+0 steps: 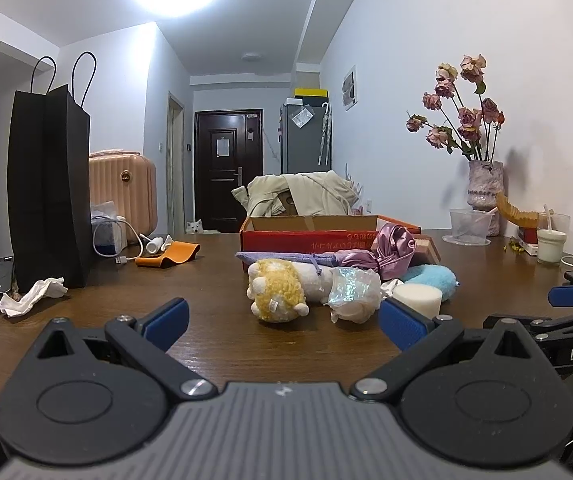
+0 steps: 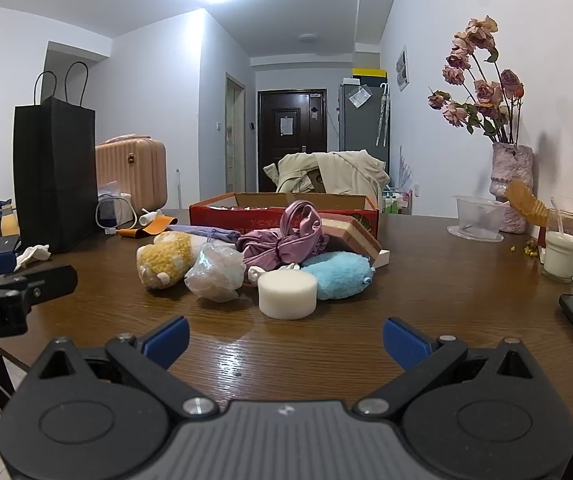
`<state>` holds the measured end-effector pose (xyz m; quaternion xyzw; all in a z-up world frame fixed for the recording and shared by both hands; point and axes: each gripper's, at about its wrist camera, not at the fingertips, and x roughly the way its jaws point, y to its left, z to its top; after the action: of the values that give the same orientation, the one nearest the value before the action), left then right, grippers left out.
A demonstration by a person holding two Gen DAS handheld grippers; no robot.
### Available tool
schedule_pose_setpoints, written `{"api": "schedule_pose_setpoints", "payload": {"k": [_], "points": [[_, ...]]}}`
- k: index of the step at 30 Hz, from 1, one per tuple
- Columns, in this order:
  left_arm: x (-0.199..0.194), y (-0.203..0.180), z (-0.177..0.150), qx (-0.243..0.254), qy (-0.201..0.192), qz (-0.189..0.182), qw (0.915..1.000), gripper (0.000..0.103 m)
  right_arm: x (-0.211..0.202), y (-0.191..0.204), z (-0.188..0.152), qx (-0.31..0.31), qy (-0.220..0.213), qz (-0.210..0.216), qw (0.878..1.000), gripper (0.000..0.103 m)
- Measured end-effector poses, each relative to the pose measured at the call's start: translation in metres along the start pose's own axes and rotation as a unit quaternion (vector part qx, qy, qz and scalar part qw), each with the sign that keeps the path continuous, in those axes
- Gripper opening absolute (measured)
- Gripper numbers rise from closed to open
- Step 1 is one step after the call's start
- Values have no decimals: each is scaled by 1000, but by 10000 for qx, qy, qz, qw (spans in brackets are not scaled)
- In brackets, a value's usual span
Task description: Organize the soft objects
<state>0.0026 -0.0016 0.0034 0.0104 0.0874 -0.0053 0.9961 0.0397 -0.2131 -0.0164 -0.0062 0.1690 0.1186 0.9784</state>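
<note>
Left wrist: left claw point(image 1: 284, 320) spread, empty, over table point(image 1: 214, 280). "DAS" on right tool. One yellow-white plush point(image 1: 276, 294), one white sponge point(image 1: 416, 299) ahead.

Right wrist: right claw point(image 2: 285, 340) spread, empty. "obot.AI" at left. One blue plush point(image 2: 336, 274), purple satin bundle point(image 2: 286, 242) before red box point(image 2: 222, 213).

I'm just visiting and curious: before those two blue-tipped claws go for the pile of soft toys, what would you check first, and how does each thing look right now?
1. Left gripper open and empty: ok.
2. Right gripper open and empty: ok.
3. Clear table between right gripper and white sponge: ok.
4. Yellow plush free to lift: cannot tell, it touches the plastic-wrapped toy.
5. Red box open on top: ok.
6. Room inside the box: cannot tell.
</note>
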Motion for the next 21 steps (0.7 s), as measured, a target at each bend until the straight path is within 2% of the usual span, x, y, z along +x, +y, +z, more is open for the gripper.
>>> {"api": "schedule_pose_setpoints", "payload": {"k": [21], "points": [[-1,-1,-2,19,-48,16,10000,103,2,0,1,2,-6,-14,10000,103]]}}
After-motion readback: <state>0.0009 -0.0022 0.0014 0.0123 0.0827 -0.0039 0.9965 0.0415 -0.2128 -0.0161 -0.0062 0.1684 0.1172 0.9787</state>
